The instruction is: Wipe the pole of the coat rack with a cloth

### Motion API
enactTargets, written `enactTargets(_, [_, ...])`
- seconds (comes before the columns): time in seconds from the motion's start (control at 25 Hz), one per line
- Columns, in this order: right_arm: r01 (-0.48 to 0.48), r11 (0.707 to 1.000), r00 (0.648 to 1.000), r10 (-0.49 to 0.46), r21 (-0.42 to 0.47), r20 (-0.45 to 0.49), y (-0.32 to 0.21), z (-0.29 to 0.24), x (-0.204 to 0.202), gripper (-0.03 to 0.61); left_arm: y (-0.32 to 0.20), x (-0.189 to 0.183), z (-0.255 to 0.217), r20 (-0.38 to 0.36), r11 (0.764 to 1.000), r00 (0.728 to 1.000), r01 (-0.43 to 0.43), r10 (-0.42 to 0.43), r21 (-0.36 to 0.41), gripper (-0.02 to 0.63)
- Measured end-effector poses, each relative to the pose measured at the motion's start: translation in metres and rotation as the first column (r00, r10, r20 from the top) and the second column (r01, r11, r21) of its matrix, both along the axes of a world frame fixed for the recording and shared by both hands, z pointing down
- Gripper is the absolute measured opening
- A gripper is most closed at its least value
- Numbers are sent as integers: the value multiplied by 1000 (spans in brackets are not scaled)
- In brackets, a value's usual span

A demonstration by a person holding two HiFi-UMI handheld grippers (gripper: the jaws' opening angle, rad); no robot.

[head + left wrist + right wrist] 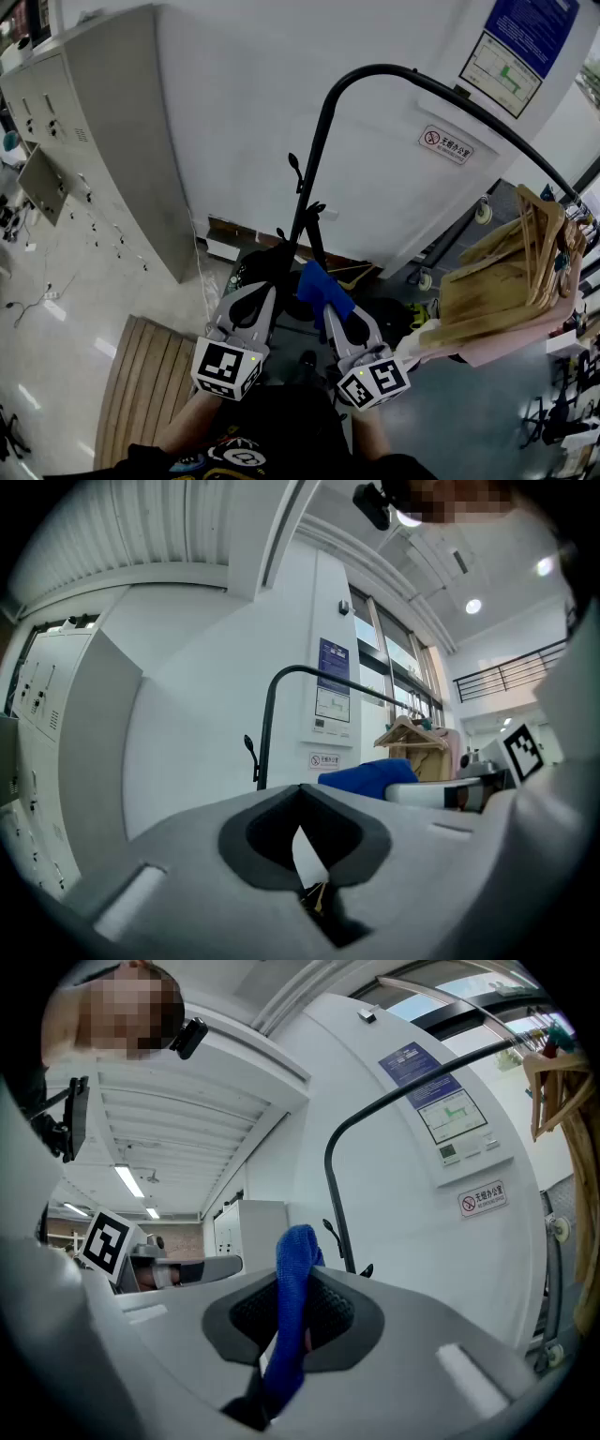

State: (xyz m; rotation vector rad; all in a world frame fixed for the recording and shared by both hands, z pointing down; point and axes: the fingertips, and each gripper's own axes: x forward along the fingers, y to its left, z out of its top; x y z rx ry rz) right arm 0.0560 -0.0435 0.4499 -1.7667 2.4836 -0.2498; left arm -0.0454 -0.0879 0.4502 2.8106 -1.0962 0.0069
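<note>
Backed by a white wall (244,112) bearing a blue notice (530,28); flanked at left by grey metal cabinets (103,122); floored in glossy pale grey (47,347), with wooden slats (141,394) near left; lit by ceiling strips (127,1180).

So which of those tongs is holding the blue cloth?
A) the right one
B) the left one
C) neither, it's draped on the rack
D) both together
A: the blue cloth is pinched between the jaws of the right tongs, while the left tongs are closed with nothing in them.
</note>
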Motion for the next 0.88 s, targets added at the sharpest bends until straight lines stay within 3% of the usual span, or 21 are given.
enactTargets(0.6, [12,1000,999,-12,4,36,-10,-5,-2,40,-4,5,2,-14,1000,1000,-18,18,-23,5])
enactTargets(0.88, [21,996,1000,-21,86,-3,-63,-49,26,40,-44,25,-37,-14,999,1000,6,-6,44,5])
